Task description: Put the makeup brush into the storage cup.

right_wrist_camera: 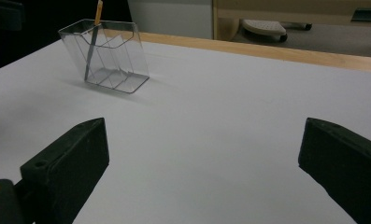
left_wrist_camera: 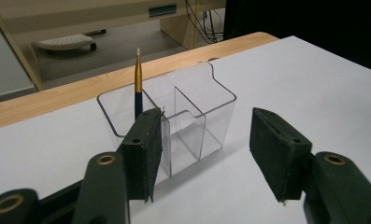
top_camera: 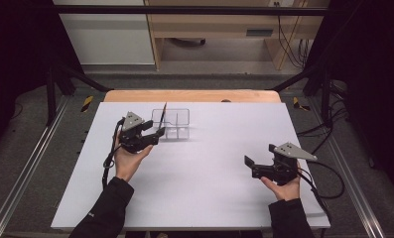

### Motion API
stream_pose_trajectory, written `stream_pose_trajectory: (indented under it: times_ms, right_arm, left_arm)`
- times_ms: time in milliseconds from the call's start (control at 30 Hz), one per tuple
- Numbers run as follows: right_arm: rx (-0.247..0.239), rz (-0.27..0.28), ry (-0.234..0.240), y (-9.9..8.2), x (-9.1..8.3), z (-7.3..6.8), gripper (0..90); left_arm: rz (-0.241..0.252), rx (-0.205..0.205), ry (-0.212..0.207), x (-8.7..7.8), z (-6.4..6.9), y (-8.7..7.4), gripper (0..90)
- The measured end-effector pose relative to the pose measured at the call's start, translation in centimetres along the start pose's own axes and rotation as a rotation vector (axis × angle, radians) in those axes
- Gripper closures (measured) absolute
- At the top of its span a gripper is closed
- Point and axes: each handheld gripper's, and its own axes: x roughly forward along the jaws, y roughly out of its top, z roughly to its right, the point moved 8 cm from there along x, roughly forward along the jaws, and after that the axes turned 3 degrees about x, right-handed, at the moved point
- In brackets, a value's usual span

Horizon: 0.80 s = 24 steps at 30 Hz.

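Brush [left_wrist_camera: 138,79] upright in clear organizer [left_wrist_camera: 211,100]; left claw [left_wrist_camera: 211,154] released beside it, right claw [right_wrist_camera: 202,172] released, w/ bare table around.

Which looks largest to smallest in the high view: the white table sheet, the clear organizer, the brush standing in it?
1. White table sheet, by far the largest.
2. Clear organizer, a small box on it.
3. Brush, a thin stick leaning in the organizer.
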Motion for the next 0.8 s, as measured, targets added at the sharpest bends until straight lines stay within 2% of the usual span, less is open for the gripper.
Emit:
stream_pose_trajectory:
  times_ms: [133, 300, 567, 667, 800]
  right_arm:
    - [0.000, 0.001, 0.000, 0.0, -0.1, 0.0, 2.0]
    - [0.000, 0.001, 0.001, 0.0, -0.1, 0.0, 2.1]
    - [-0.003, 0.002, -0.003, 0.1, -0.3, 0.2, 2.0]
    - [-0.006, 0.000, -0.003, 0.0, -0.3, 0.2, 2.1]
    - [-0.006, -0.002, -0.001, 0.1, -0.4, 0.2, 2.1]
  left_arm:
    - [0.008, -0.010, -0.008, -0.9, 0.5, -0.5, 36.6]
    - [0.002, 0.003, -0.010, -2.1, 1.0, -1.3, 31.2]
    - [-0.004, -0.011, -0.011, -3.9, 1.1, -3.1, 26.1]
    - [-0.014, -0.003, -0.004, -4.4, 1.1, -3.8, 23.2]
    - [-0.004, -0.014, -0.001, -5.1, 1.2, -4.4, 19.1]
